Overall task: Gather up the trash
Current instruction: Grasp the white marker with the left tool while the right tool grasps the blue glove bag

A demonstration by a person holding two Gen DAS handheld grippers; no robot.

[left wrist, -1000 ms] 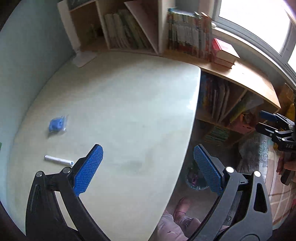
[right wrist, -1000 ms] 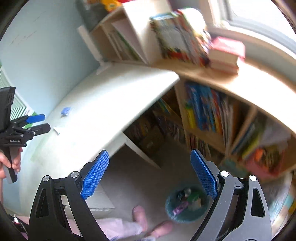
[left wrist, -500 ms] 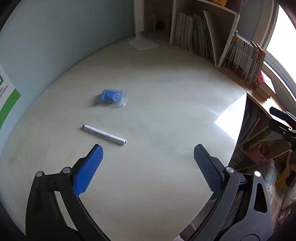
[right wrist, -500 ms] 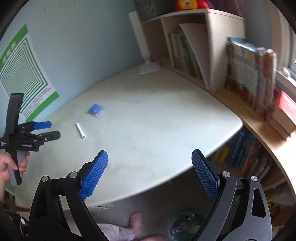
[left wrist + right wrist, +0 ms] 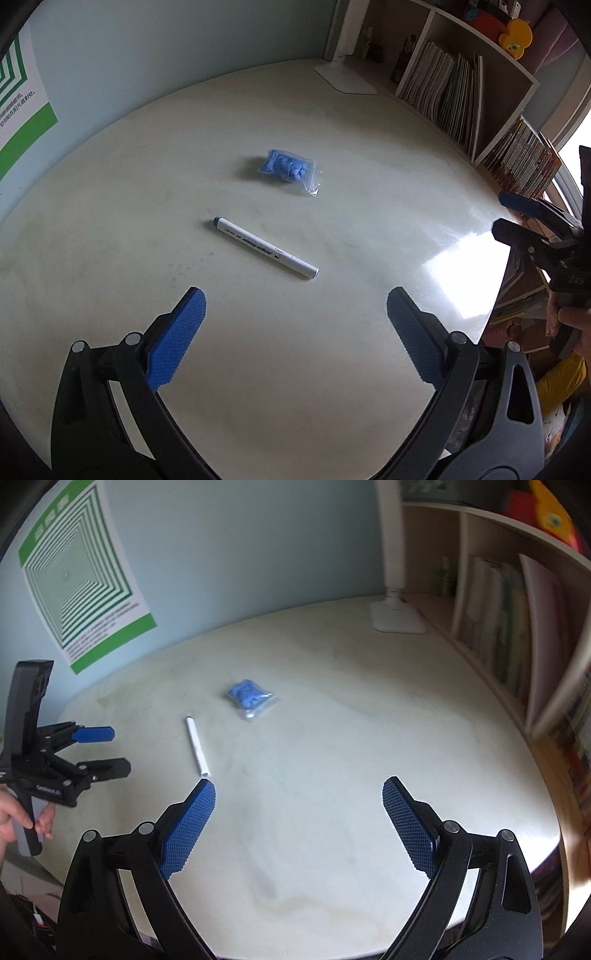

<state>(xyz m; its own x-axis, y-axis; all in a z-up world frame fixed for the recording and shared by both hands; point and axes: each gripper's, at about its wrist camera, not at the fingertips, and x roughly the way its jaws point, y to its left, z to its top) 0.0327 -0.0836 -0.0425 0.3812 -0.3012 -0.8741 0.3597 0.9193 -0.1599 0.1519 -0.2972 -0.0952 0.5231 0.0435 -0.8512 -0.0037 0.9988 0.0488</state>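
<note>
On the pale desk [image 5: 332, 369] lie two loose items: a white marker pen [image 5: 266, 248] and, just beyond it, a small clear bag of blue material [image 5: 288, 169], the two near each other but apart. The left gripper [image 5: 295, 314] hangs above the desk with its blue pads spread wide and nothing between them; the marker lies straight ahead of it, close, its long axis running diagonally from far-left to near-right across the gap. The right gripper [image 5: 299, 805] is likewise wide open and empty; from its view the marker [image 5: 197, 746] sits ahead and to the left, one end just off the left pad, with the bag [image 5: 250, 698] farther on. I judge the left gripper the nearer and better centred — its jaws would need some turning to close across the marker's width. A second ago the left camera faced the desk edge and bookshelves, with both items off to its left; the right camera looked down past the desk to a bin on the floor — both have since swung over the desk.
</note>
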